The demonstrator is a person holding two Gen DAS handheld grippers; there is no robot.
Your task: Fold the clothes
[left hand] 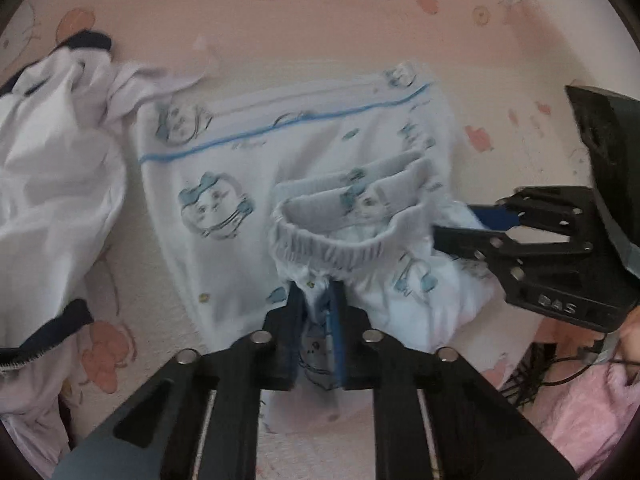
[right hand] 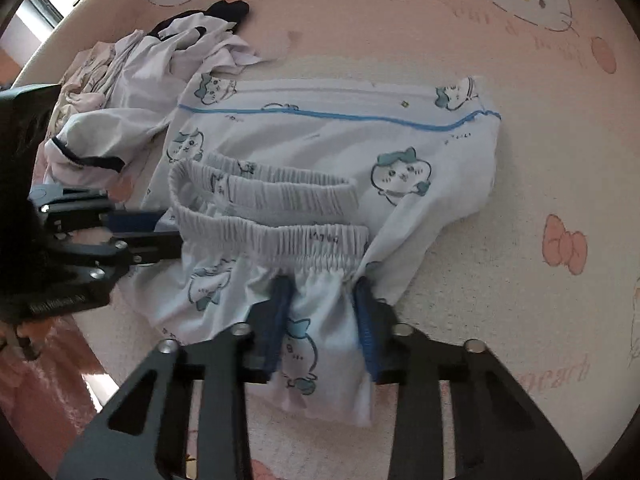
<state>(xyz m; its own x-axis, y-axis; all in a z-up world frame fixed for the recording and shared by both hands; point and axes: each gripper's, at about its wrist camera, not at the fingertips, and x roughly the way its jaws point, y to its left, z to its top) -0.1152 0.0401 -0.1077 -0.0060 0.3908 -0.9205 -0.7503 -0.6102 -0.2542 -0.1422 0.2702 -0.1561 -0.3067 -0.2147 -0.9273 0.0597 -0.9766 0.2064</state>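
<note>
Pale blue shorts [left hand: 404,284] [right hand: 224,276] with a cartoon print and a gathered elastic waistband lie bunched over a folded matching top [left hand: 240,152] [right hand: 340,140] that has a blue stripe. My left gripper [left hand: 318,304] is shut on the shorts just below the waistband, fabric pinched between its blue pads. It shows at the left edge of the right wrist view [right hand: 160,230]. My right gripper [right hand: 324,308] grips the other side of the shorts, with a thick gather of cloth filling its narrow gap. It enters the left wrist view from the right [left hand: 456,224].
A crumpled white garment with dark trim [left hand: 52,160] [right hand: 152,64] lies to the left of the top. Everything rests on a pink cartoon-cat sheet [left hand: 320,20] [right hand: 520,200]. Pink fabric [left hand: 592,412] and dark cables [left hand: 532,380] sit at the near edge.
</note>
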